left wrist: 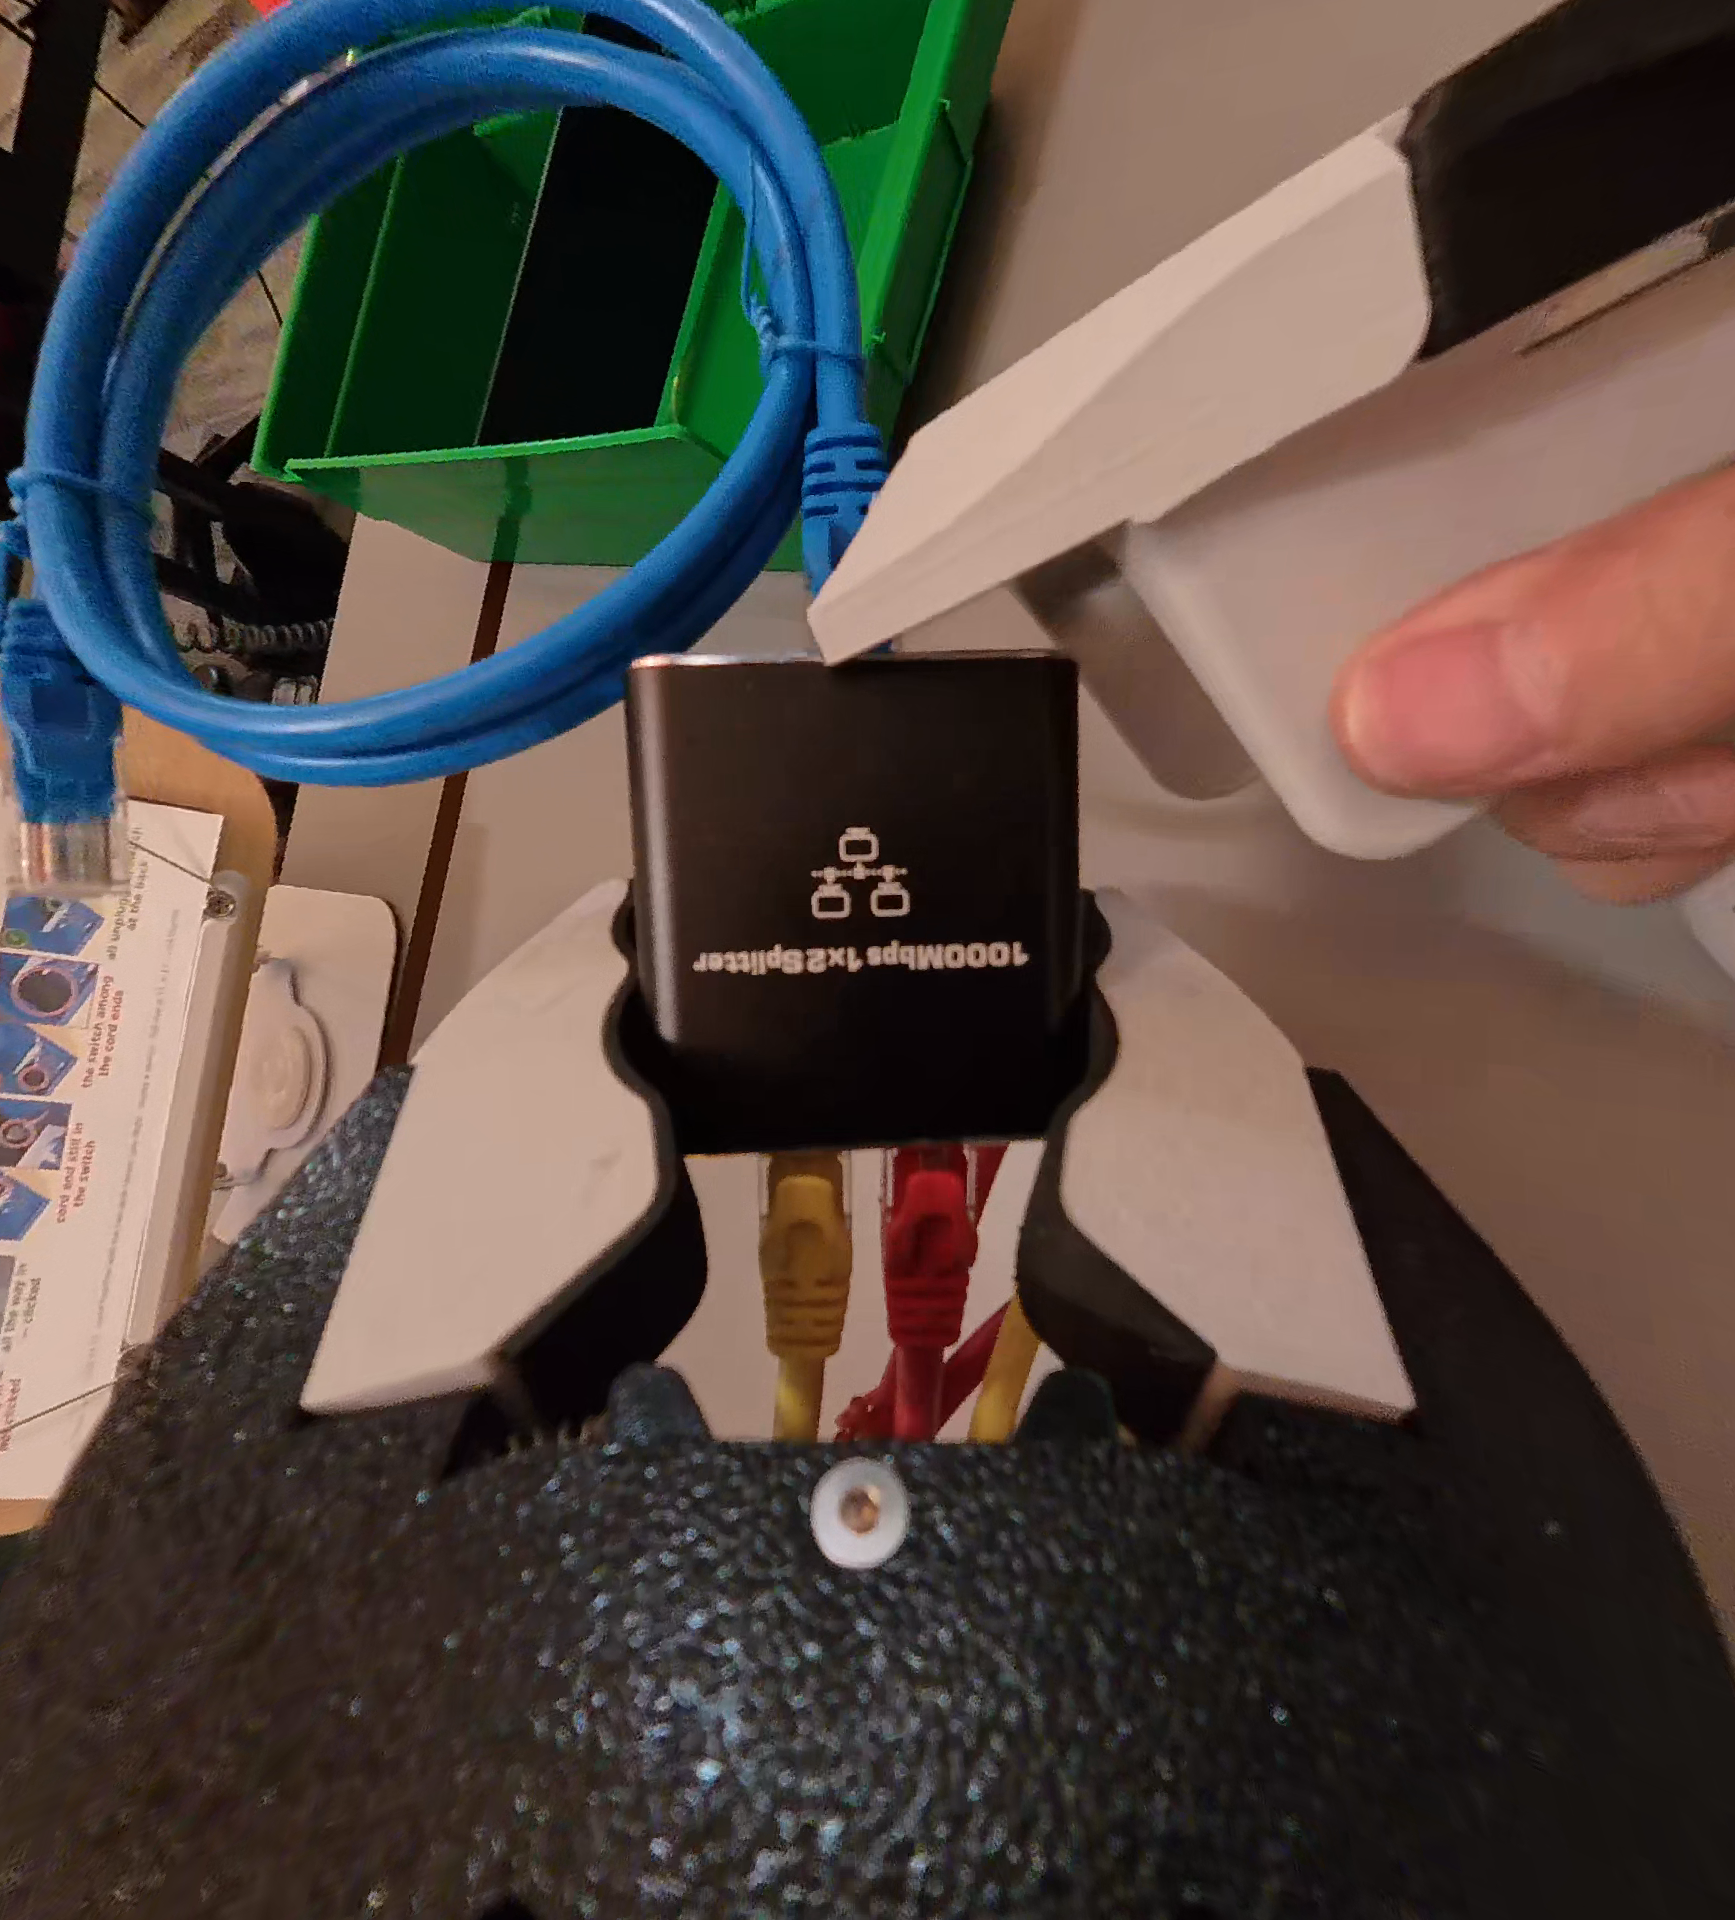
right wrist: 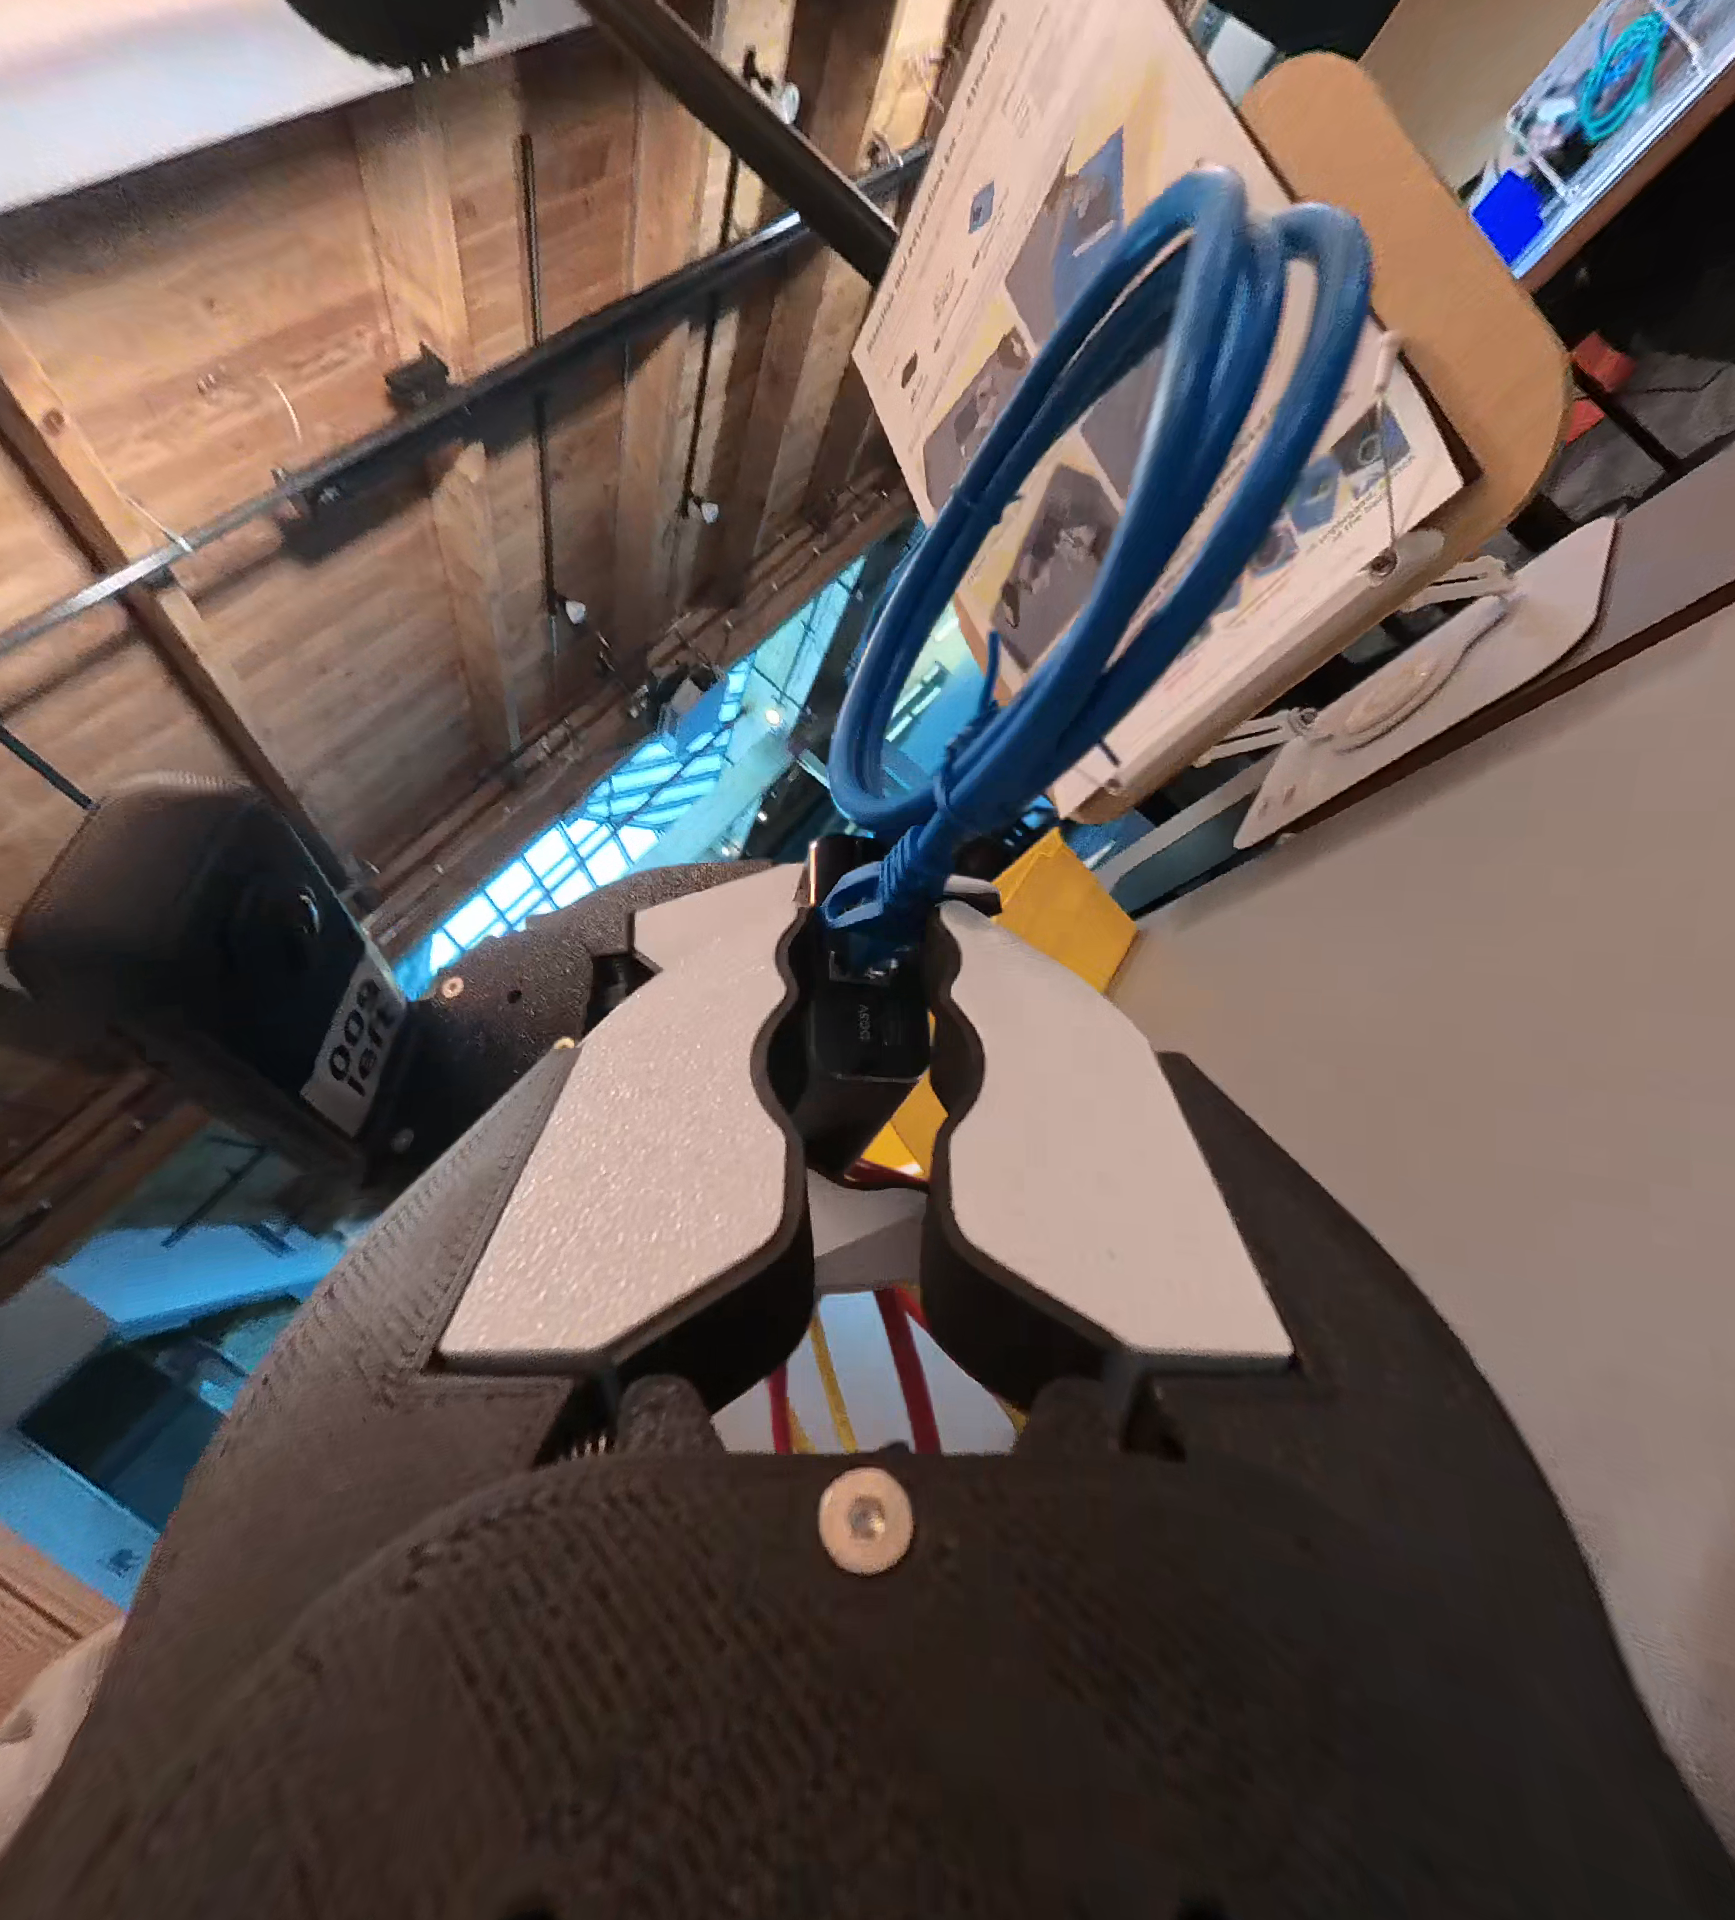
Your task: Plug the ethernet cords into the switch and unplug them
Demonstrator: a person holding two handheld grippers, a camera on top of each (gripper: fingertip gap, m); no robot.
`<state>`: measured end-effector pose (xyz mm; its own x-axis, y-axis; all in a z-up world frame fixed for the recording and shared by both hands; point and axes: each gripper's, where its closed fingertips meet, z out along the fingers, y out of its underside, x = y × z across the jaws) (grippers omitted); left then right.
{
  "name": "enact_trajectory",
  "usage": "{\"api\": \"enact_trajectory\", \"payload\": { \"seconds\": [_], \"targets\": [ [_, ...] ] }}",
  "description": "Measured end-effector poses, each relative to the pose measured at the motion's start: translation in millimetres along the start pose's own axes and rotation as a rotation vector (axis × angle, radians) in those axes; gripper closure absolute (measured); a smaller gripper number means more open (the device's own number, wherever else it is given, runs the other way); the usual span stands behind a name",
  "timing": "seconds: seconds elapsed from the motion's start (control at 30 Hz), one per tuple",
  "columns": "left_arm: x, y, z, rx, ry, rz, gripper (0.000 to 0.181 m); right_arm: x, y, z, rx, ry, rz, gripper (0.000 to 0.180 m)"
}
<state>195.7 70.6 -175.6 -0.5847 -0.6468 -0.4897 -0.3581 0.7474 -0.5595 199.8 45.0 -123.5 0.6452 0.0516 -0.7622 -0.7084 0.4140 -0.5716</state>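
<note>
Setting: a pale grey tabletop under a timber-beamed ceiling, with a green bin and an illustrated instruction sheet on a wooden board at the far side.

Left gripper: jaws closed on the sides of the black switch, a small metal-cased box held clear of the table. A yellow cord and a red cord are seated in the two ports on the face toward the camera.

Right gripper: jaws narrow, closed around the plug end of the blue cord, right at the switch's opposite port. Whether the plug is fully seated cannot be determined. A hand shows on this tool's handle in the left wrist view.

The rest of the blue cord is a tied coil hanging free beyond the switch, its other plug dangling.

Handling assessment: the switch appears light, rigid and smooth-sided, so it is liable to slip or twist under insertion force; side grip near mid-body is appropriate. The cord is limp, and the coil's weight will pull on the plug. Hold should be on the moulded boot just behind the connector. The latch tab is judged fragile.
</note>
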Motion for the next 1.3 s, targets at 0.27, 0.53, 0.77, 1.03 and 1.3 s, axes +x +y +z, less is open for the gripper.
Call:
{"api": "enact_trajectory", "payload": {
  "seconds": [0.27,0.53,0.77,1.03,1.3],
  "targets": [
    [-1.3,-0.3,1.9,0.043,0.018,-0.070,0.106,-0.1,-1.1,5.6,0.049,-0.073,0.159,0.165],
    [-6.3,16.0,14.1,-0.027,0.037,-0.113,0.106,18.8,5.8,16.5,0.022,-0.003,0.165,0.165],
    [-14.2,17.4,13.0,0.010,0.039,-0.241,0.106,16.6,4.3,30.7,-0.054,0.047,0.036,0.165],
    [-12.8,16.9,-9.8,0.081,0.059,-0.349,0.106,-8.4,12.0,38.3,-0.155,0.068,-0.138,0.165],
    [-8.6,11.2,-22.7,0.138,0.061,-0.382,0.106,-25.2,13.3,35.9,-0.208,0.083,-0.307,0.164]
  ]
}}
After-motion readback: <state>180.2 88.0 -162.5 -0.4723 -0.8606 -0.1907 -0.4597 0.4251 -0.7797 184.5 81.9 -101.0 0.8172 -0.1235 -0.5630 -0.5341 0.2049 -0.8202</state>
